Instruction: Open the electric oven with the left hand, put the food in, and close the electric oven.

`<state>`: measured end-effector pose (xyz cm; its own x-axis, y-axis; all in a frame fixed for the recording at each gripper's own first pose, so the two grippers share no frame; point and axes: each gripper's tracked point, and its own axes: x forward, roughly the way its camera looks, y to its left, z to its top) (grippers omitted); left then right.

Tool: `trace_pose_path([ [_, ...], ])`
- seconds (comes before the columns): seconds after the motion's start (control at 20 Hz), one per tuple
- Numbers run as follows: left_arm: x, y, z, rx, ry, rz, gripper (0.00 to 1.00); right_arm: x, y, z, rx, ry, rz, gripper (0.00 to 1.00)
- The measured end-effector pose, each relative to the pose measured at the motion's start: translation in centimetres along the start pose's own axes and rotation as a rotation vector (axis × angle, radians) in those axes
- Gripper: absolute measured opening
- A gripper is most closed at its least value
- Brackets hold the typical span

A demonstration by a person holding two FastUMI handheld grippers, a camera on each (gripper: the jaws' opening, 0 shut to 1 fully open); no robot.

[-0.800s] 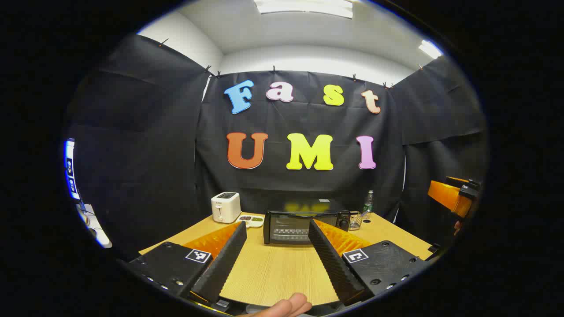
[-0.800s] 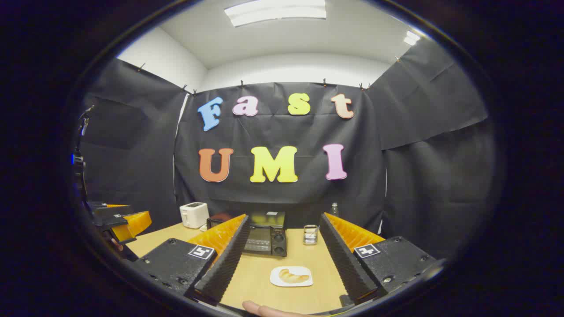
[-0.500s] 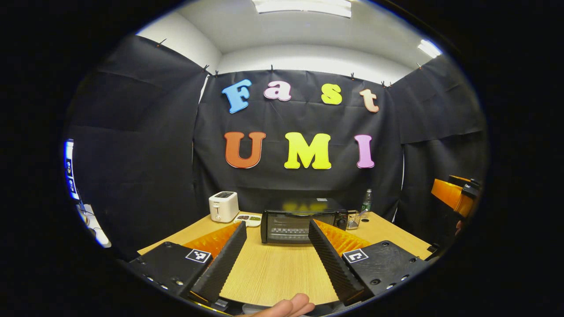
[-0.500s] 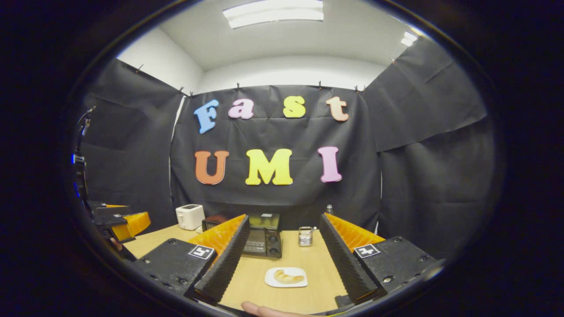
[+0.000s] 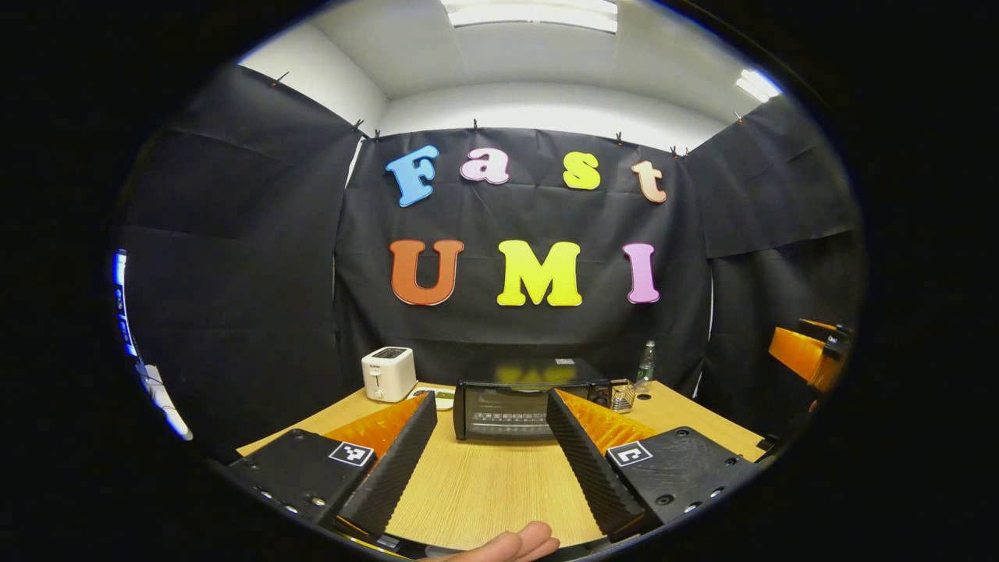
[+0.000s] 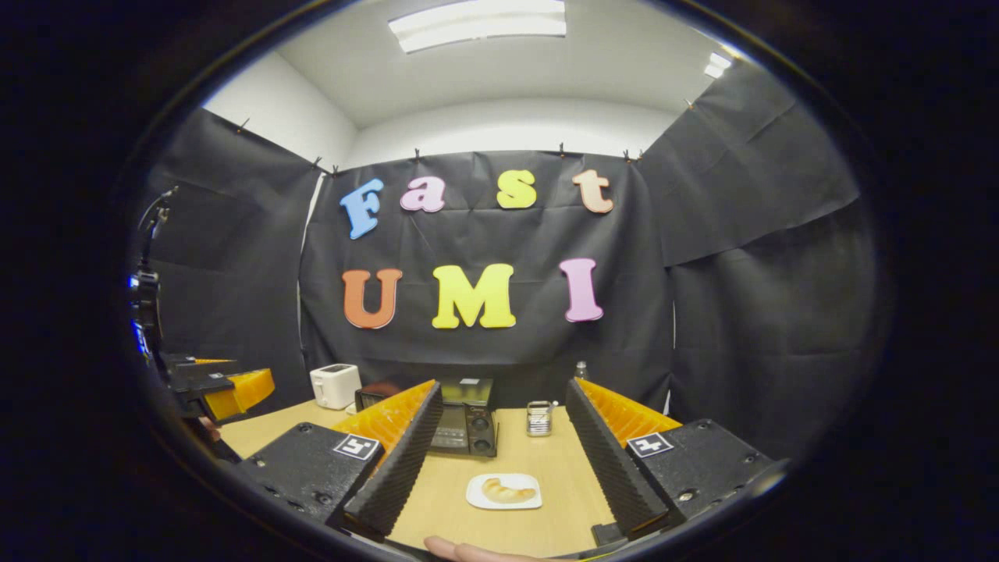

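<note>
Compared with the earlier frames, the electric oven (image 5: pixel 519 400) is being shown slightly higher and farther left in the left gripper view, and the plate (image 6: pixel 504 492) is being seen a little farther left in the right gripper view; both tools are judged to be drifting gently while nothing on the table is being disturbed.

The electric oven is being kept at the far middle of the wooden table (image 5: pixel 484 492), door closed, its glass front being turned toward the near edge and its long axis being laid left to right, so that the door can presumably be reached head-on. The food, a croissant (image 6: pixel 507 490), is being held on the white plate near the front right of the table, well apart from the oven; its long axis is likewise being laid roughly left to right.

The left gripper (image 5: pixel 488 460) is being aimed straight at the oven door, fingers spread wide and empty, which is judged to suit the opening step. The right gripper (image 6: pixel 499 468) is being held above the plate, fingers likewise apart and gripping nothing.

Farther out, a white toaster (image 5: pixel 388 373) is being left standing at the far left, a small mesh holder (image 6: pixel 538 417) just right of the oven, and a bottle (image 5: pixel 646 362) behind it.
</note>
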<state>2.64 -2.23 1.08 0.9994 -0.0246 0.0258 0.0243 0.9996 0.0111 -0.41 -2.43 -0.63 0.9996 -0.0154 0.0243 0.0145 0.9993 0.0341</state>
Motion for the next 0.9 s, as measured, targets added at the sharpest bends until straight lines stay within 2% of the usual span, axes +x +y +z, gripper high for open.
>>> trace_pose_path([
  [0.1,2.0,-0.6,-0.3,-0.014,0.019,-0.022,0.93,0.2,-0.6,-0.4,0.013,-0.005,0.004,1.00],
  [0.3,8.5,-2.3,-1.1,-0.045,0.045,-0.121,0.93,1.2,-2.2,-1.3,0.037,-0.011,-0.015,1.00],
  [0.5,15.7,-2.5,-2.5,-0.040,0.074,-0.127,0.93,2.0,-3.5,-1.8,0.054,-0.043,-0.005,1.00],
  [0.8,25.5,-3.9,-8.8,-0.074,0.215,-0.133,0.93,3.1,-6.8,-3.1,0.080,-0.067,-0.039,1.00],
  [0.9,27.6,-4.2,-11.0,-0.090,0.266,-0.138,0.93,3.3,-7.9,-3.0,0.096,-0.109,-0.067,1.00],
])
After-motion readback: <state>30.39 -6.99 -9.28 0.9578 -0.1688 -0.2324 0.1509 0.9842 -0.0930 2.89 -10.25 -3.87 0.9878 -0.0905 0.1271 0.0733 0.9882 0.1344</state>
